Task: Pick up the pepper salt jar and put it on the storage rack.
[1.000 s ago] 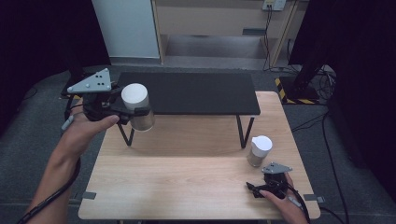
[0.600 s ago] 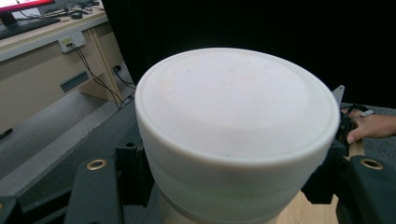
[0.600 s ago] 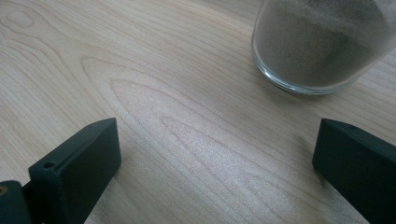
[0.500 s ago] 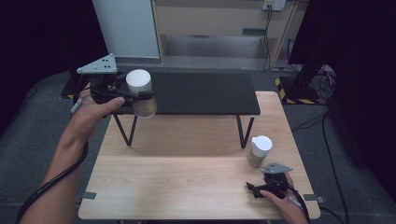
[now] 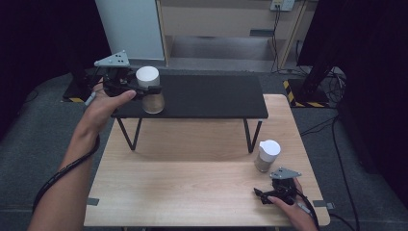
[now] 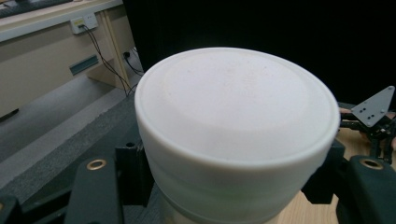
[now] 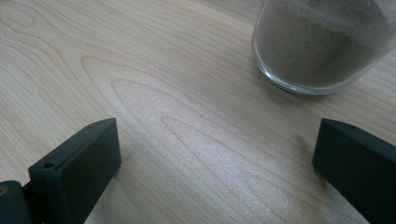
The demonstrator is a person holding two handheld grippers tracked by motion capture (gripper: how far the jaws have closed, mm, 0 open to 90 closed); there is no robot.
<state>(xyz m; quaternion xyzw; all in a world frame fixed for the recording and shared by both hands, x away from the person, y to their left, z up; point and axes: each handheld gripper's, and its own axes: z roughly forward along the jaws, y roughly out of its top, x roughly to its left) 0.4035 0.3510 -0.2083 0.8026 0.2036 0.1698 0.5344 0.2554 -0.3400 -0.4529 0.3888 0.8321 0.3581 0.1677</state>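
Step in hand, as judged: placing a jar onto the black shelf (image 5: 202,96), the raised stand at the far side of the wooden table (image 5: 192,192).

Left gripper (image 5: 139,90) is clamped on the white-lidded jar (image 5: 150,91); in the left gripper view the white lid (image 6: 238,112) sits between the two black jaws, which press its sides. The jar is glass, with a pale brownish fill. It is at the shelf's left end, over the front edge. Whether its base already touches the shelf top cannot be told from the high view.

Right gripper (image 5: 274,195) rests low on the table, near the shelf's right front leg and on the person's side of it. Its jaws stand wide apart with bare wood between them. A second jar (image 5: 266,155), same white lid and sandy fill, stands just beyond those jaws, between the gripper and the shelf leg; its glass base (image 7: 322,51) is apart from both fingers.

Next move, as judged: lower the held jar until it stands flat, well inside the shelf's front edge, then let go and draw the jaws back level without tipping it. The second jar looks like the next pick.

In the way: little. The shelf top is otherwise bare. Main risk is setting the jar too near the left front edge, where it could topple off.
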